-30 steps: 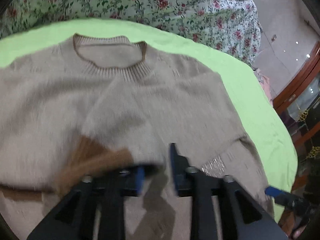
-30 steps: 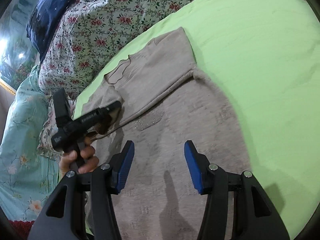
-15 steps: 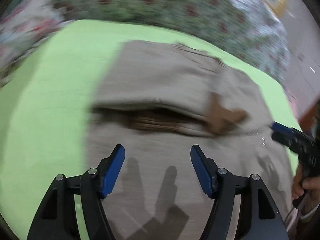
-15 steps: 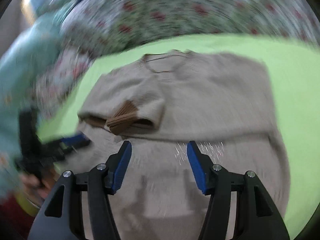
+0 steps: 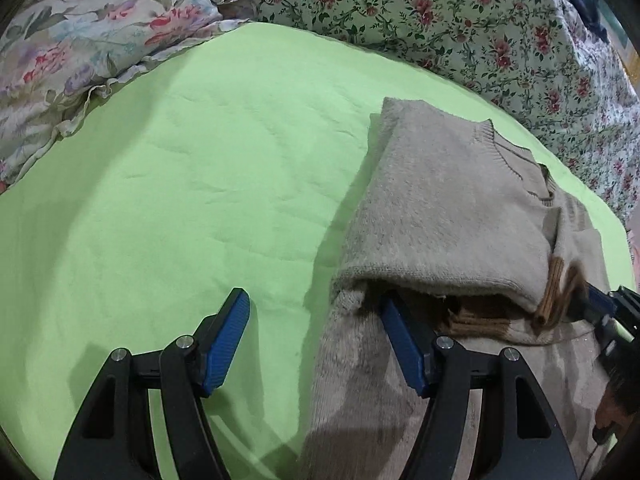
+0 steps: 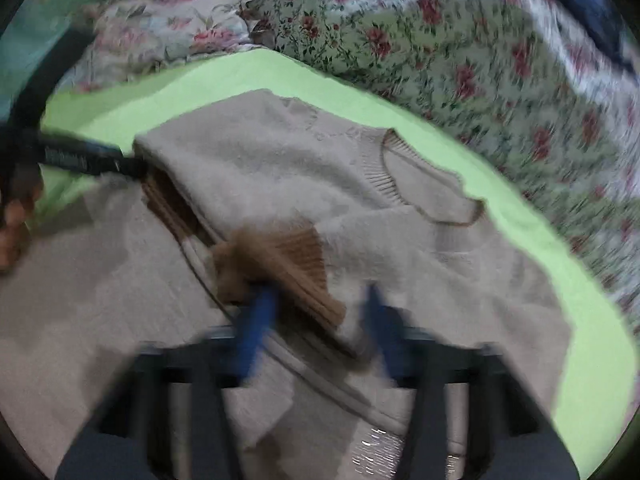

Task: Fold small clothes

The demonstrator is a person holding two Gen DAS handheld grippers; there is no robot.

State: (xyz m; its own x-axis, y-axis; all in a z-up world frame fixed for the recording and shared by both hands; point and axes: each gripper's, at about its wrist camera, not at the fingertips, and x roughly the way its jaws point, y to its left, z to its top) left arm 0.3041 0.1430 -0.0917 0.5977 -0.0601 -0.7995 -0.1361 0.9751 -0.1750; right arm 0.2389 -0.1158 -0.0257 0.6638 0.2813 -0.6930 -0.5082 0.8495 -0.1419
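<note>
Left wrist view: the left gripper (image 5: 314, 338) stands wide, holding nothing; one blue pad rests over the bright green bedsheet (image 5: 180, 184), the other sits at the mouth of the fold on the beige knitted sweater (image 5: 440, 208).
Right wrist view: blurred; the right gripper (image 6: 316, 316) seems parted around the brown ribbed cuff (image 6: 292, 264), but whether it pinches the knit I cannot tell.
Sweater position: flat on the green sheet, neckline (image 6: 424, 184) toward the floral quilt (image 6: 480, 48); both sleeves lie turned in across the chest, their brown cuffs near the middle.
Surroundings: a floral pillow (image 5: 80, 40) lies at the sheet's far left corner.
Step in hand: judging by the layout, the sleeve folds are laid and the body fold is being set up.
Progress: roughly midway; the lower half lies unfolded toward the cameras.
Next move calls for: each claw taking a side of the garment evenly, then carrying it over together so the tucked sleeves stay put.
Risk: loose, fuzzy knit may drag a cuff out of place.
</note>
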